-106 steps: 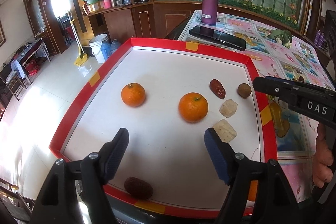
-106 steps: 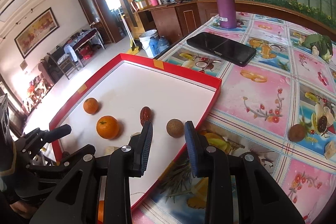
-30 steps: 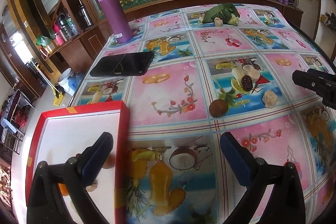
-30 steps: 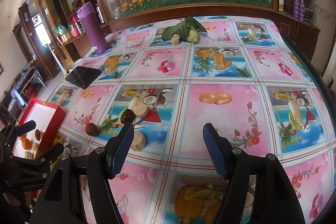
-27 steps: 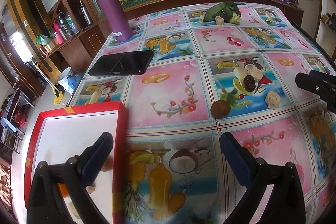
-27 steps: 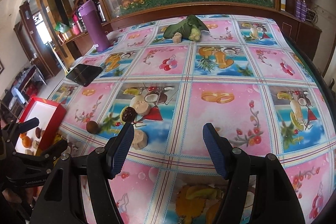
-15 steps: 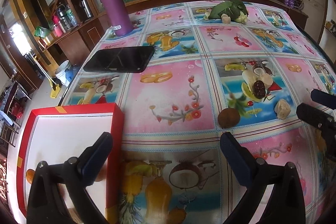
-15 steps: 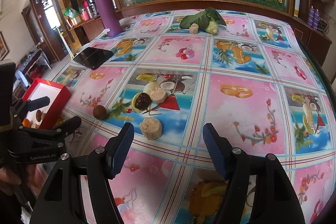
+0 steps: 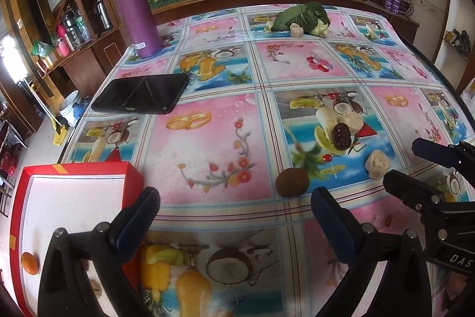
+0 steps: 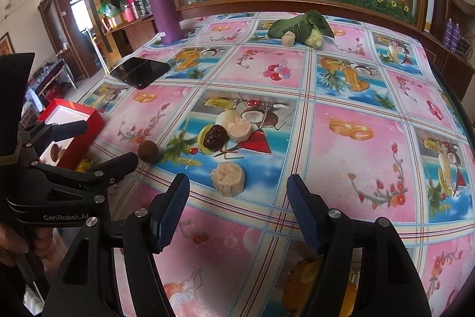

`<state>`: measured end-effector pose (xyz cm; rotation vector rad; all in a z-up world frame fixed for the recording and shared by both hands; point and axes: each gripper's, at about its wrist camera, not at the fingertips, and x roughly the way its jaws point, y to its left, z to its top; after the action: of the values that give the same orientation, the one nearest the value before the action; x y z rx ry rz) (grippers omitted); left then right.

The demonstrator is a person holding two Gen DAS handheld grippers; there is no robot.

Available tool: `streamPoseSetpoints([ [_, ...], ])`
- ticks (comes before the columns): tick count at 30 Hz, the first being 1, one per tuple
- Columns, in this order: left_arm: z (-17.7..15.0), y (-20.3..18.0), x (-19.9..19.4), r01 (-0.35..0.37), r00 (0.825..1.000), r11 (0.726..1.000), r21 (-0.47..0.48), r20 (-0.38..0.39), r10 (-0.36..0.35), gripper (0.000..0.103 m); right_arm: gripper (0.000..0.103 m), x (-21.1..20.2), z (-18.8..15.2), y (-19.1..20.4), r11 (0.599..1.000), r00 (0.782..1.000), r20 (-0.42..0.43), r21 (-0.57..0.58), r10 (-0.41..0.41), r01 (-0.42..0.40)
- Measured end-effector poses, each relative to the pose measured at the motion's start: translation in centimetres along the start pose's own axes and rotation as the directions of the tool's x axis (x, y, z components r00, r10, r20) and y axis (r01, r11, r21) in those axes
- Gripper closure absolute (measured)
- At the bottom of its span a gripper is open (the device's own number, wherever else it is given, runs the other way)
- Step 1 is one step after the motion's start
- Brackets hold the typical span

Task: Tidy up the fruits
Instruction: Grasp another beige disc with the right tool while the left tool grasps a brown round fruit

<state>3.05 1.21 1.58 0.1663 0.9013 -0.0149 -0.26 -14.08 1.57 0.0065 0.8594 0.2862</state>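
Showing red tray [image 9: 74, 168] cut off at frame edge; both hand-held grippers, left [image 9: 234, 216] and right [image 10: 237, 207], gape empty over floral surface [image 9: 213, 109].

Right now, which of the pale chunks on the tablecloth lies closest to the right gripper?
The lone pale chunk just ahead of the right gripper; another touches the dark date, the third sits by the leaves.
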Motion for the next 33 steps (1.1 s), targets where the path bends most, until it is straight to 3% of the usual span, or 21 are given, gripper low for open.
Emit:
streamPoseSetpoints([
  [4,0.2,-0.6,0.1,0.016,1.000,1.000,0.013,0.008,-0.016,0.003,0.039,0.4,0.0,-0.1,1.000,1.000,-0.003,0.007,-0.006,0.006],
  [13,0.2,-0.3,1.0,0.033,0.999,0.999,0.013,-0.008,-0.032,0.022,0.054,1.1,0.0,0.0,1.000,1.000,-0.010,0.009,-0.012,0.012],
  [28,0.2,-0.6,2.3,0.092,0.996,0.996,0.004,-0.014,-0.092,0.037,0.055,2.2,0.4,0.2,1.000,0.999,-0.029,0.016,-0.023,0.023],
  [33,0.3,-0.7,2.4,0.140,0.990,0.990,0.002,-0.008,-0.140,0.054,0.076,2.2,0.4,0.3,1.000,0.999,-0.030,0.008,-0.013,0.014],
])
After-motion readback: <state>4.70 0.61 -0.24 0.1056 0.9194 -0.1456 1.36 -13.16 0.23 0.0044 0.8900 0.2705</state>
